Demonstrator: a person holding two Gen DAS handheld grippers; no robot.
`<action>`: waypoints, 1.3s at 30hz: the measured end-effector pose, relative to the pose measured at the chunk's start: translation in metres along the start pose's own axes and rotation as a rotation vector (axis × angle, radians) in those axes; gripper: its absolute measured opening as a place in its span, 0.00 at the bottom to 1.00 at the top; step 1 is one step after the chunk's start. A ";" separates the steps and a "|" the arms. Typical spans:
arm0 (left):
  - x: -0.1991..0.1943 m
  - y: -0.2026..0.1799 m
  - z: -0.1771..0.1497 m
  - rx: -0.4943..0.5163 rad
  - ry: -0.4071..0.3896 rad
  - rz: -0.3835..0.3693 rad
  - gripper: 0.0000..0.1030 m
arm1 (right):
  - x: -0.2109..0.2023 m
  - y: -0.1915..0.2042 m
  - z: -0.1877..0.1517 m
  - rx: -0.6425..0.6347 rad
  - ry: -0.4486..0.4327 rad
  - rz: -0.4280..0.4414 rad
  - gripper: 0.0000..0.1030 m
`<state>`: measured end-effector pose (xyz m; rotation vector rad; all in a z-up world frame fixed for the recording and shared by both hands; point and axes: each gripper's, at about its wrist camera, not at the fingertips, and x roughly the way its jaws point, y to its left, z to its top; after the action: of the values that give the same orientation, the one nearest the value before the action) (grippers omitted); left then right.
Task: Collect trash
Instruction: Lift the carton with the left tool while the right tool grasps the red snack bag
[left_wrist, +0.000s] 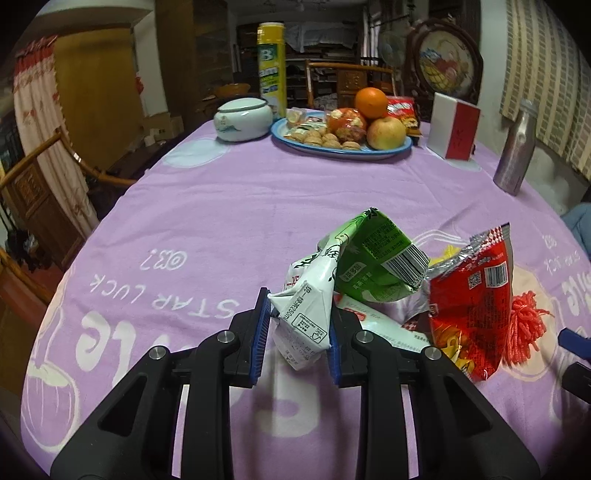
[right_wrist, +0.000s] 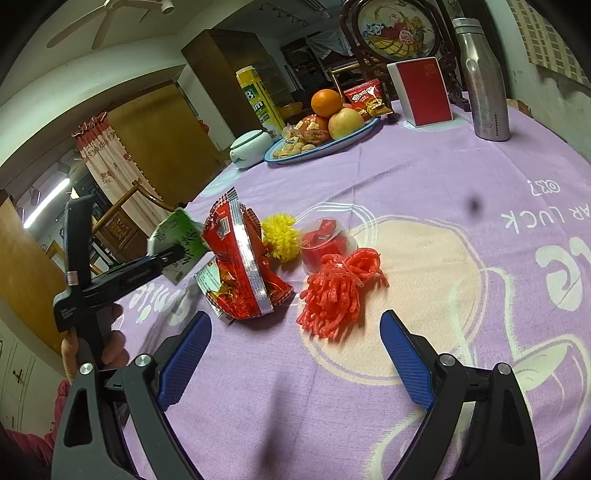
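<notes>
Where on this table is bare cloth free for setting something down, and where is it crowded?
Free: the purple tablecloth between the fruit plate and the wrapper pile, and the stretch left of the crushed carton. Crowded: around the pile and red yarn, and the far edge.

Both views are evenly lit by indoor light from overhead, colours strong and the purple cloth on the bench (left_wrist: 221, 206) bright, while the room beyond the far edge stays dim. Fisheye bending curves the bench edges, and dark vignettes fill the corners. A tube lamp (right_wrist: 46, 208) glares at left. Soft shadows sit under the right tongs (right_wrist: 295, 354); a dark smudge (right_wrist: 474, 205) spots that lens.
</notes>
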<state>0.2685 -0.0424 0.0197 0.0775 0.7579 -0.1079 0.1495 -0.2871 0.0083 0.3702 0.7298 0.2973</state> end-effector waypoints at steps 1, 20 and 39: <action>-0.004 0.006 -0.001 -0.013 -0.003 0.001 0.27 | 0.000 0.000 0.000 0.001 0.000 0.000 0.88; -0.052 0.066 -0.047 -0.096 0.004 0.051 0.27 | -0.001 0.012 0.001 -0.067 -0.013 -0.098 0.88; -0.037 0.068 -0.058 -0.099 0.040 0.044 0.27 | 0.073 0.078 0.029 -0.255 0.137 -0.118 0.35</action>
<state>0.2112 0.0342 0.0050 0.0025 0.7998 -0.0275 0.2112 -0.1958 0.0182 0.0649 0.8337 0.3020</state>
